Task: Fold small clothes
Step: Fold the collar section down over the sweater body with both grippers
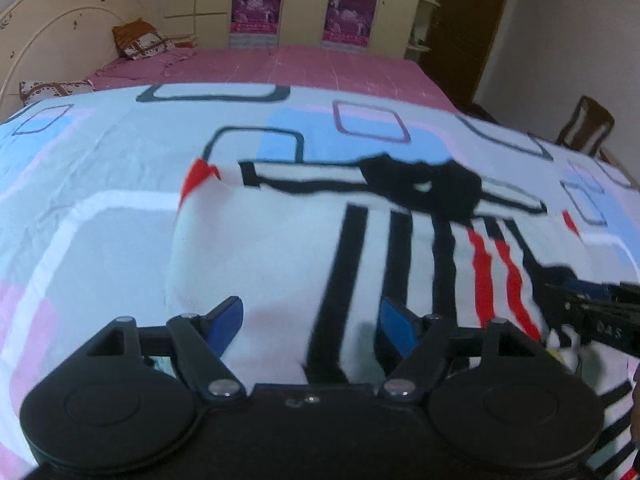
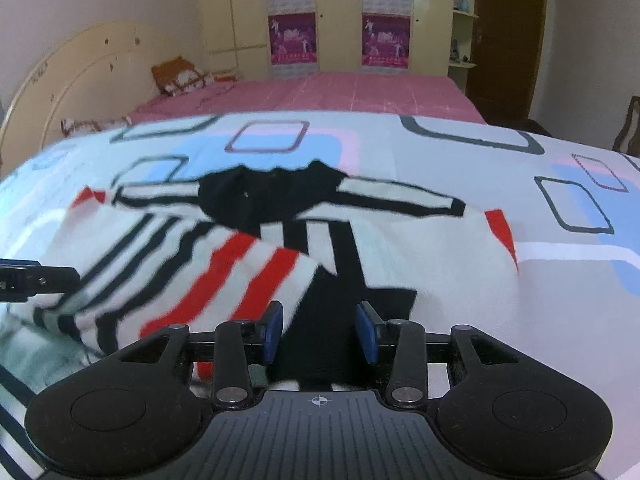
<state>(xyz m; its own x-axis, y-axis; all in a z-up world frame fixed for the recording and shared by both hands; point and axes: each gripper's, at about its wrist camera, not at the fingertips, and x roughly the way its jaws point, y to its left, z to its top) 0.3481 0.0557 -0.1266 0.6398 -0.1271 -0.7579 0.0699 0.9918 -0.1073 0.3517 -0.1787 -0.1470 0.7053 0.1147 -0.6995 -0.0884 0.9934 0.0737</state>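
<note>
A small white shirt [image 1: 280, 240] with black and red stripes and a black collar lies on the patterned bedsheet; it also shows in the right wrist view [image 2: 400, 248]. My left gripper [image 1: 312, 322] is open, its blue pads [image 1: 226, 320] apart over the shirt's near hem. My right gripper [image 2: 320, 330] is open, with cloth lying between its blue pads [image 2: 366, 330]; I cannot tell whether they touch it. The right gripper shows at the right edge of the left wrist view [image 1: 592, 316], and the left gripper shows at the left edge of the right wrist view [image 2: 36, 278].
The white sheet [image 1: 100, 152] with blue, pink and grey squares covers the near bed. Beyond lies a pink bedspread [image 1: 320, 68] with pillows [image 1: 140, 42] at the headboard. Wardrobes with posters stand behind. A wooden chair [image 1: 586, 126] stands at the right.
</note>
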